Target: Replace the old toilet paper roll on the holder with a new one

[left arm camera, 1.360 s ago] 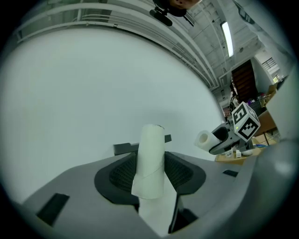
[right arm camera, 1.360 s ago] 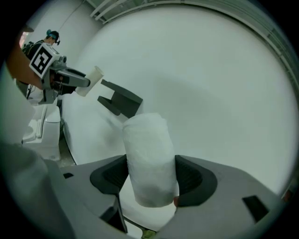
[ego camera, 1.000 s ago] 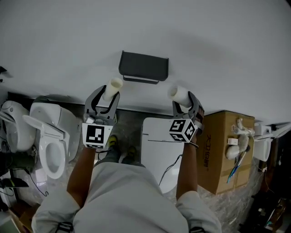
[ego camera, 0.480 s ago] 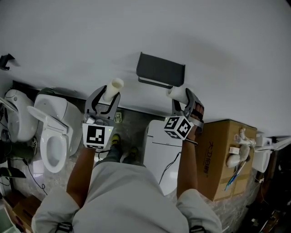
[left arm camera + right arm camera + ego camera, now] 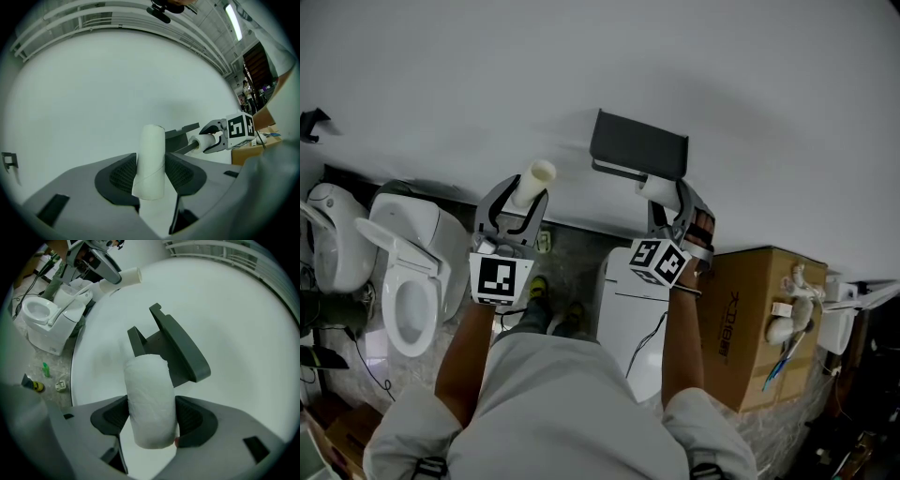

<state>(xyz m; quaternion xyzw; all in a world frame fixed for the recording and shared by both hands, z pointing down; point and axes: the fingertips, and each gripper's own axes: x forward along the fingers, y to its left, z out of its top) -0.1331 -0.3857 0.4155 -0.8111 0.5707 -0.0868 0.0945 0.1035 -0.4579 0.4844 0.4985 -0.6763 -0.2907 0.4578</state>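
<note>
Honestly, this looks like the loading step. The right tongs (image 5: 151, 420) are clamped across the middle of the fresh white toilet paper roll (image 5: 150, 399), pads pressing into its sides. The roll's far end sits right up by the dark grey wall-mounted holder with the flat cover (image 5: 173, 343). I can't tell if it's on the bar yet or just beside it.

The left tongs (image 5: 150, 174) are clenched on the bare pale cardboard tube (image 5: 151, 157), the used-up core. It pokes out past the fingertips and is parked off to the left, apart from the holder.

My guess on handling:
- The new roll is light and squishy, so it'll give under the pads rather than slip.
- Squeeze too hard and the centre hole goes oval, which would make it a pain to thread onto the bar.
- Gripping round the outside at mid-length, like now, seems right since it leaves both ends free.
- The empty tube weighs basically nothing and the thin card crushes easily, but that hardly matters for something headed to the bin
</note>
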